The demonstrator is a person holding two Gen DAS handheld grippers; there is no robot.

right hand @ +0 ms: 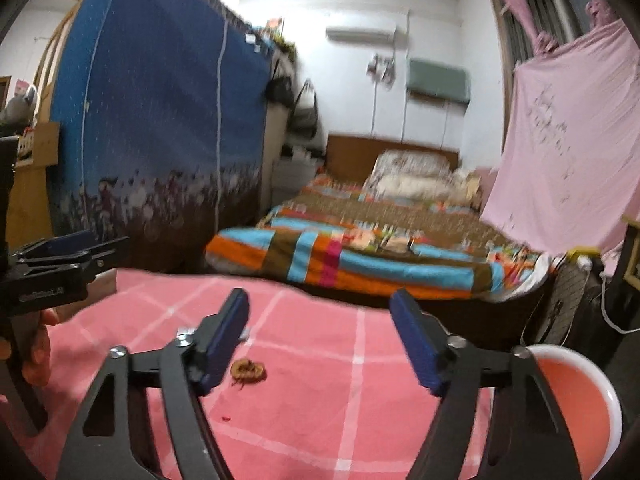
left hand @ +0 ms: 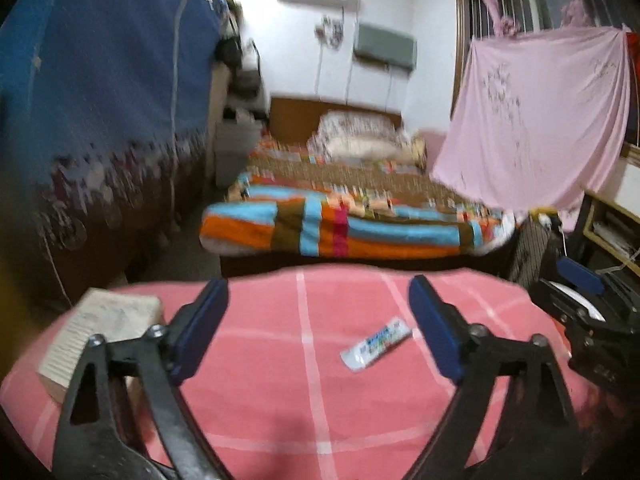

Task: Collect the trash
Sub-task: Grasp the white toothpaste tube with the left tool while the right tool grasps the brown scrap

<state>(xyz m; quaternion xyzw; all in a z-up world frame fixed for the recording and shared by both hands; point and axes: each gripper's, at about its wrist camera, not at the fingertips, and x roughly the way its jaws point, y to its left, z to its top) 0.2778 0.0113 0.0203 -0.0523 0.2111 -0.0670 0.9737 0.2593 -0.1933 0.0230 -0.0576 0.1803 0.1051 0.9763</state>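
Left tongs [left hand: 316, 320] apart, empty, wrapper [left hand: 376, 343] lower centre between tips. Right tongs [right hand: 320, 328] apart too, brown scrap [right hand: 248, 370] lower centre-left by tip. Nothing collected yet imo. Bowl [right hand: 576, 400] bottom right empty-looking. Pink bench [left hand: 280, 400] has room; far edge close behind wrapper, book [left hand: 100, 332] lower left.

The worktop [left hand: 280, 400] wears a salmon-pink cloth crossed by pale pink-white checks. A white wrapper [left hand: 376, 343] carries blue and green print. The bed's quilt [left hand: 340, 232] is striped orange, sky blue, brown and magenta. A pale pink sheet [left hand: 540, 120] hangs by the window. The wardrobe cover [right hand: 160, 120] is deep blue.
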